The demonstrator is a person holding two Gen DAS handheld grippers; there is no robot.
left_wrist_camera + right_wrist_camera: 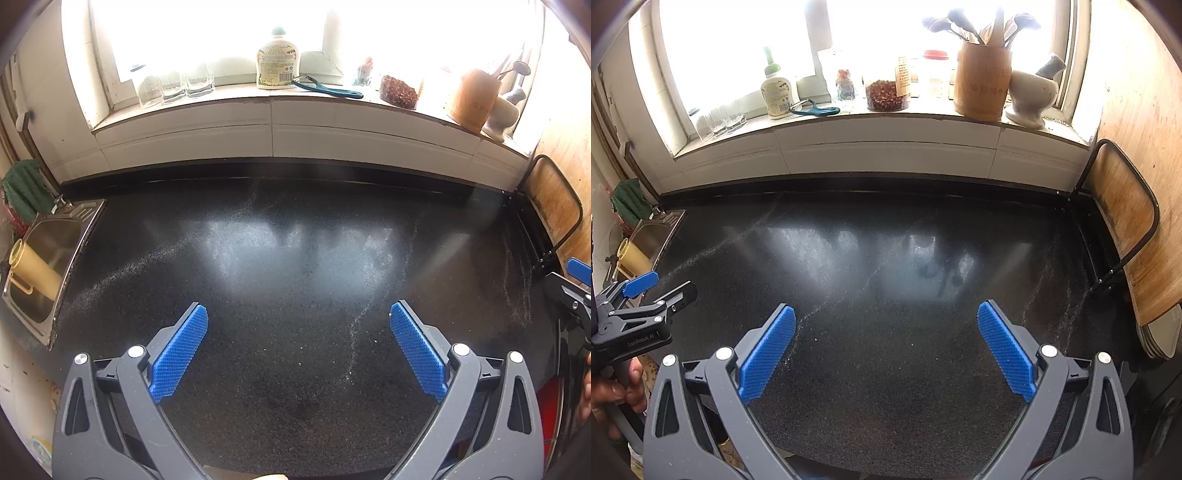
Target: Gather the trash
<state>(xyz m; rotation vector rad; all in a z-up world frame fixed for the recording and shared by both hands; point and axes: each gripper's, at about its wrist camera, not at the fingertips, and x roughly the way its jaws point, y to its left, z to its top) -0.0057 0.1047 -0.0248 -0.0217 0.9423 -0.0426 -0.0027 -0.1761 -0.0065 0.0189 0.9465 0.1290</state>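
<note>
Left to right: sink (55, 254) holding a yellow cup (33, 267); left gripper (298, 319), jaws apart, over bare black desk (295, 251); right gripper (886, 319), jaws apart; cutting board (1126, 236). No trash can be made out

Left gripper (298, 314) spread wide over dark speckled countertop (295, 258), holding nothing. Steel sink (55, 236) at far left with a yellow cup (31, 267) inside. Bottle (277, 61), blue-handled peeler (327, 88), drinking glasses (175, 85), wooden utensil holder (471, 99) along the windowsill (240, 98). Right gripper (570, 291) at the right edge.
</note>
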